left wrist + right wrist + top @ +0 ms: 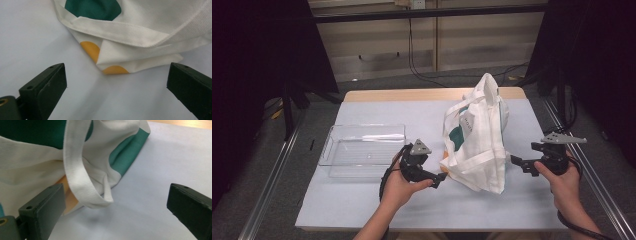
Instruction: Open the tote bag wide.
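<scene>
A white cloth tote bag (477,140) with green and orange patches stands crumpled on the table, right of centre. My left gripper (439,178) is low at the bag's near-left corner. In the left gripper view its jaws (116,75) stand wide open, and the folded corner with orange spots (110,67) lies just ahead of them, untouched. My right gripper (516,161) points at the bag's right side. In the right gripper view it (116,195) is open too, with a white strap loop (80,182) hanging beside its left jaw and nothing gripped.
A clear plastic bin (362,145) sits on the left of the pale table cover (412,210). A bare wooden strip (402,95) runs along the far edge. Metal rails (267,185) flank the table, and cables lie on the floor behind it.
</scene>
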Available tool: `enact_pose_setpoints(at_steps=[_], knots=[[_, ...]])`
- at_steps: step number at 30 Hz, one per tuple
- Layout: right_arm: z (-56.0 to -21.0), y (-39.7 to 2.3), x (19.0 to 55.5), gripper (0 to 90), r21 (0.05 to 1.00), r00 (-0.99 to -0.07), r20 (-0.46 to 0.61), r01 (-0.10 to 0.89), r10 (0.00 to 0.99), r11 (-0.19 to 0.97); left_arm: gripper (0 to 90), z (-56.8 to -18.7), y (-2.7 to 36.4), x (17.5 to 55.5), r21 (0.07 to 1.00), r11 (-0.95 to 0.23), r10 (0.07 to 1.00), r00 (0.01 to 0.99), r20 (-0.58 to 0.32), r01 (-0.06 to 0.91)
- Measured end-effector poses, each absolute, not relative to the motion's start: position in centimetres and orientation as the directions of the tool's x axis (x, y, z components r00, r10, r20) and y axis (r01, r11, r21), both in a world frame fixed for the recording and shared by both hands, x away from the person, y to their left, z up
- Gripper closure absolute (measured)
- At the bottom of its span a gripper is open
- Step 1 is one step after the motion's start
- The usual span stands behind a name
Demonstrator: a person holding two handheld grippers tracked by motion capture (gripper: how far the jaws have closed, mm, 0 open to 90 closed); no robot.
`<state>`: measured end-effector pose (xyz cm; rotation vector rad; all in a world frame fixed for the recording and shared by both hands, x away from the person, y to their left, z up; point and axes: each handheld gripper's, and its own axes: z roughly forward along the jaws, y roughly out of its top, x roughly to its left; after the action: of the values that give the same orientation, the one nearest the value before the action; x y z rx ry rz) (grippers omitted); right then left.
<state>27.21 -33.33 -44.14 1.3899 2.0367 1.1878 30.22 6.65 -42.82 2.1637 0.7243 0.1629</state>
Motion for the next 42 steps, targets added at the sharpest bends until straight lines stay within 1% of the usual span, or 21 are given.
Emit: enact_pose_setpoints(at_steps=[6, 7, 10, 20, 21, 24, 28, 32, 34, 35, 42], knots=[[-44.1, -33.1, 28.0, 2.4, 0.819, -0.425, 0.106, 0.55, 0.899, 0.163, 3.9, -42.1, 6.4, 31.1, 0.764, -0.466, 0.557, 0.819, -0.137, 0.445], [-44.0, -33.0, 28.3, 2.3, 0.819, -0.414, 0.12, 0.555, 0.902, 0.146, 3.9, -41.9, 6.4, 31.2, 0.767, -0.465, 0.556, 0.82, -0.135, 0.442], [-44.0, -32.9, 28.5, 2.4, 0.82, -0.412, 0.111, 0.552, 0.905, 0.15, 4.1, -41.2, 6.2, 31.7, 0.773, -0.45, 0.571, 0.81, -0.136, 0.447], [-43.8, -32.8, 29.5, 4.0, 0.821, -0.418, 0.093, 0.546, 0.904, 0.168, 5.8, -39.6, 5.5, 33.4, 0.77, -0.458, 0.594, 0.797, -0.106, 0.444], [-43.8, -32.9, 29.6, 4.4, 0.821, -0.419, 0.085, 0.544, 0.904, 0.175, 5.9, -39.6, 5.3, 33.5, 0.775, -0.446, 0.6, 0.792, -0.113, 0.449], [-43.6, -33.2, 29.7, 4.6, 0.825, -0.403, 0.094, 0.543, 0.91, 0.156, 6.1, -39.4, 5.0, 34.0, 0.767, -0.46, 0.595, 0.796, -0.106, 0.447], [-43.4, -33.5, 30.0, 5.4, 0.831, -0.399, 0.11, 0.539, 0.91, 0.135, 6.7, -39.2, 4.8, 34.6, 0.773, -0.451, 0.598, 0.794, -0.109, 0.446], [-43.5, -33.5, 30.3, 6.8, 0.828, -0.402, 0.113, 0.544, 0.909, 0.138, 10.6, -39.1, 4.7, 35.2, 0.771, -0.453, 0.596, 0.796, -0.111, 0.447], [-43.5, -33.3, 30.5, 7.9, 0.826, -0.407, 0.11, 0.545, 0.907, 0.144, 11.1, -39.0, 4.7, 35.5, 0.773, -0.446, 0.611, 0.785, -0.105, 0.451], [-43.5, -33.2, 30.6, 8.2, 0.826, -0.413, 0.105, 0.543, 0.905, 0.152, 12.8, -39.0, 4.6, 35.6, 0.777, -0.438, 0.611, 0.783, -0.111, 0.452], [-43.1, -32.5, 30.7, 12.1, 0.825, -0.434, 0.11, 0.541, 0.894, 0.161, 15.7, -38.8, 3.8, 36.5, 0.784, -0.446, 0.606, 0.79, -0.091, 0.432]])
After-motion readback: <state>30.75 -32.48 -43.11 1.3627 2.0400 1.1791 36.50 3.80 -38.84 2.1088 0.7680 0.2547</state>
